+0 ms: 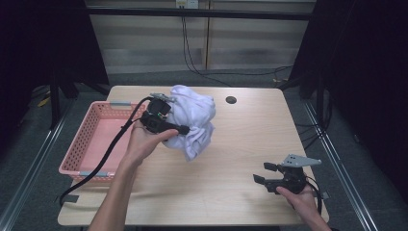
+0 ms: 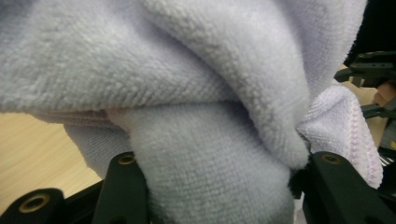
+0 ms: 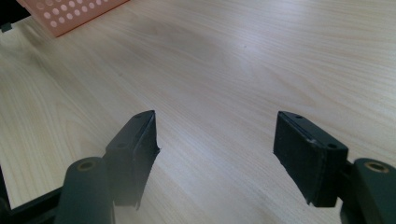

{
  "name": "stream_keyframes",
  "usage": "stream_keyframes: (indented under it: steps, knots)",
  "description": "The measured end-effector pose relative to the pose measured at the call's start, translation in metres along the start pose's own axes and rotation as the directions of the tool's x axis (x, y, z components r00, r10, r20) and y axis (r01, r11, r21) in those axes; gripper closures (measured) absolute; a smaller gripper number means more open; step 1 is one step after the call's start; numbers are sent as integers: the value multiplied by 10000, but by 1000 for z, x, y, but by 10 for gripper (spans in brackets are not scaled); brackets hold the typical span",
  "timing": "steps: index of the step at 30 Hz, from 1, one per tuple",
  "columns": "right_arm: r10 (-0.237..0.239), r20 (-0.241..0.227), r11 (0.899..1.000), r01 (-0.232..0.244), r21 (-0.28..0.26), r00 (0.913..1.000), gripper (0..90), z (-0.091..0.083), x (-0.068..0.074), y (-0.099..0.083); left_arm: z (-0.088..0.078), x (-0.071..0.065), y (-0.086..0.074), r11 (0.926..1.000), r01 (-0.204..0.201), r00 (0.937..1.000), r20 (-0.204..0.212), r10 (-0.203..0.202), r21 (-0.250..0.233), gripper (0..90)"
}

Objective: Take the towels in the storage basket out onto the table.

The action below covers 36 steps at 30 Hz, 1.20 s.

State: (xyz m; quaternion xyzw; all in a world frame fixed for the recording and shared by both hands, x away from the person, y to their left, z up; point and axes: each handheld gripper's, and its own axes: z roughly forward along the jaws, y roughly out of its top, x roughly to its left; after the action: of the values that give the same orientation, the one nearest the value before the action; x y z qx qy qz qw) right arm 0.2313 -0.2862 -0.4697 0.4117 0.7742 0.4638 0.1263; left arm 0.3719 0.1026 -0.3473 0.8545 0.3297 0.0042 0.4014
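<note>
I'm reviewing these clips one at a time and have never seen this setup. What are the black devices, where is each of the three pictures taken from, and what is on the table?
There is no robot here: a person holds a hand-operated tool with two black jaws in each hand. The high view looks down on a wooden table from above the person's side. The other two pictures come from cameras riding on the tools, looking along their jaws.

On the table's left edge sits a pink perforated basket. The left tool is closed on a bunched pale towel near the basket; its own view shows the terry cloth squeezed between the jaws. The right tool is near the front right corner, jaws apart and holding nothing; its own view shows bare wood between them.
</note>
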Motion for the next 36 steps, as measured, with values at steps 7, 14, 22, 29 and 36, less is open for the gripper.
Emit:
stream_keyframes:
  steps: [7,14,22,29,36]
  knots:
    - [-37,-32,10000,37,27,10000,305,-1,1,0,54,-11,-18,9962,-266,9993,296,242,828,491]
    - [-19,-26,10000,19,64,10000,305,0,1,0,89,-14,-36,9861,-566,9978,425,505,1565,471]
    - [-57,-58,9999,58,82,10000,305,1,2,-1,115,-8,-53,9812,-323,9992,305,270,1902,372]
    - [-13,-45,10000,13,89,10000,305,1,2,-1,117,-8,-57,9868,-191,9992,366,134,1611,204]
    - [2,-70,10000,-2,7,10000,305,1,2,1,87,-11,-51,9956,-131,9990,444,90,929,185]
